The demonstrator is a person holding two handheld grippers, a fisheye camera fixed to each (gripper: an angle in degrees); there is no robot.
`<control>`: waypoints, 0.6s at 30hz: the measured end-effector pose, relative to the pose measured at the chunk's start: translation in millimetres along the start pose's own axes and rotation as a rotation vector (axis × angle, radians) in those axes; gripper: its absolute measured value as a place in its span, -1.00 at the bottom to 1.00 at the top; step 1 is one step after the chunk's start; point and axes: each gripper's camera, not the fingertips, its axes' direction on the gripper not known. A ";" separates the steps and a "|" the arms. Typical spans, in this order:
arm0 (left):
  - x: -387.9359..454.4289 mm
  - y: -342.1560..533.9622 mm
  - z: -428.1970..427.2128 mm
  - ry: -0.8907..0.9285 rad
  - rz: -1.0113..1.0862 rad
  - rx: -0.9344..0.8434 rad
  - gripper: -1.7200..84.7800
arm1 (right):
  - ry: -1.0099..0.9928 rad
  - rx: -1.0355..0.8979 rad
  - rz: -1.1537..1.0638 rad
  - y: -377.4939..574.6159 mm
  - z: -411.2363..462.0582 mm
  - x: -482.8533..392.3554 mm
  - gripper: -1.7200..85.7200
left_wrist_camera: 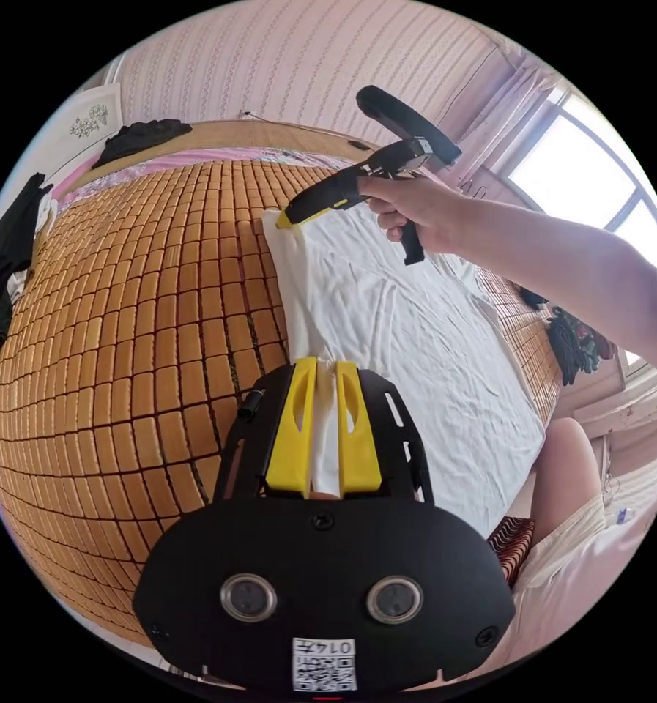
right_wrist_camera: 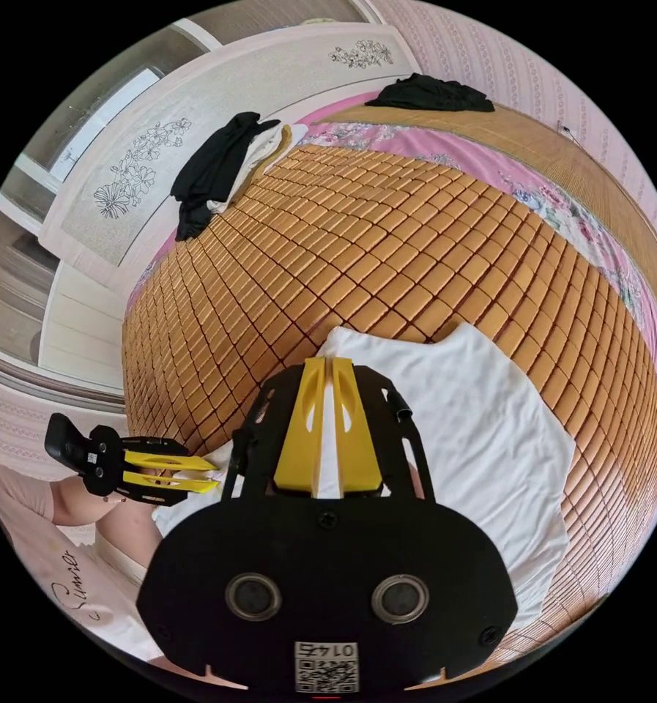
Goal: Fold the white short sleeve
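Yellow jaws of the left gripper (left_wrist_camera: 327, 432) sit closest in the left gripper view, both pressed on a bunched fold of the white shirt (left_wrist_camera: 409, 329). Bamboo mat (left_wrist_camera: 138, 307) covers the bed and is the largest thing present; the shirt lies spread on it near the person's side, one long edge gathered into a ridge running between the 2 grippers. Shirt looks like thin, soft cotton: light, limp, creasing easily, likely to sag between grips and slide a little on the smooth mat, so taking it at the edge corners seems the sound choice. Right gripper (right_wrist_camera: 327, 428) in its own view has both jaws nearly together on white cloth at the far end of that ridge. Right hand (left_wrist_camera: 416, 209) wraps the gripper handle, forearm reaching across above the shirt, tool angled down to the cloth. Dark clothes (right_wrist_camera: 218, 165) lie heaped at the mat's far edge.
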 end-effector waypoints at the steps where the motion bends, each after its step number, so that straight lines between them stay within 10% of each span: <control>1: 1.7 -1.1 -1.7 -0.025 -0.005 0.021 -0.91 | -0.015 0.000 -0.019 -7.3 -4.4 -3.8 -0.94; 13: 6.0 -3.2 -5.3 -0.017 -0.154 0.070 -0.79 | 0.138 0.101 -0.035 -15.7 -76.9 -34.8 -0.90; 18: 32.7 1.6 -22.3 0.050 -0.106 0.127 -0.76 | 0.519 0.247 -0.132 107.8 -150.4 -77.0 -0.93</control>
